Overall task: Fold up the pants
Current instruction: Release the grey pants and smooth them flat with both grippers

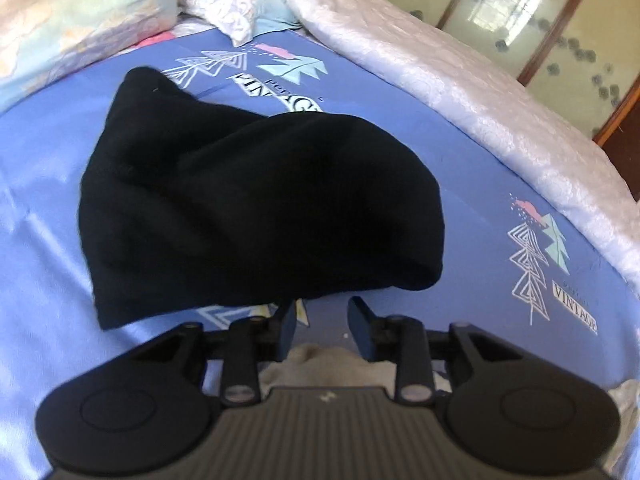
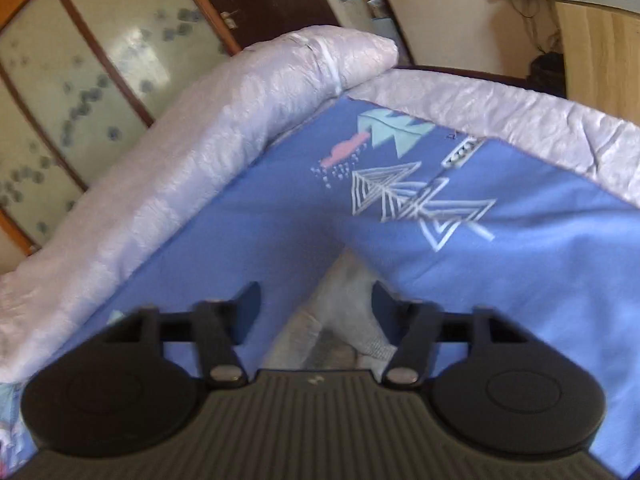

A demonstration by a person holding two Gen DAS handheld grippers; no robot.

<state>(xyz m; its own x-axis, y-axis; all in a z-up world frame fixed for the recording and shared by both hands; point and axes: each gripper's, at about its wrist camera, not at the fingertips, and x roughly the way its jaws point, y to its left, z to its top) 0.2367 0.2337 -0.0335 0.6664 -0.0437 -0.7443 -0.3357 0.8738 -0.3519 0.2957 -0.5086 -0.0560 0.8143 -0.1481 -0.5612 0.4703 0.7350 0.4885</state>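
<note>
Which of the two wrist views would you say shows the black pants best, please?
The left wrist view. There the black pants lie bunched on the blue bedsheet, fully in frame just beyond the open left gripper. The right wrist view shows none of them, only sheet and pale quilt past the open right gripper.

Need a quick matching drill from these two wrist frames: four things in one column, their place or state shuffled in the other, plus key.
Things:
1. black folded pants
2. blue printed bedsheet
3. pale lilac crinkled quilt
4. left gripper

Places or states:
A. bunched along the bed's edge
B. open, holding nothing
C. lying in a heap on the sheet
D. spread flat under everything

Pairs: 1-C, 2-D, 3-A, 4-B
</note>
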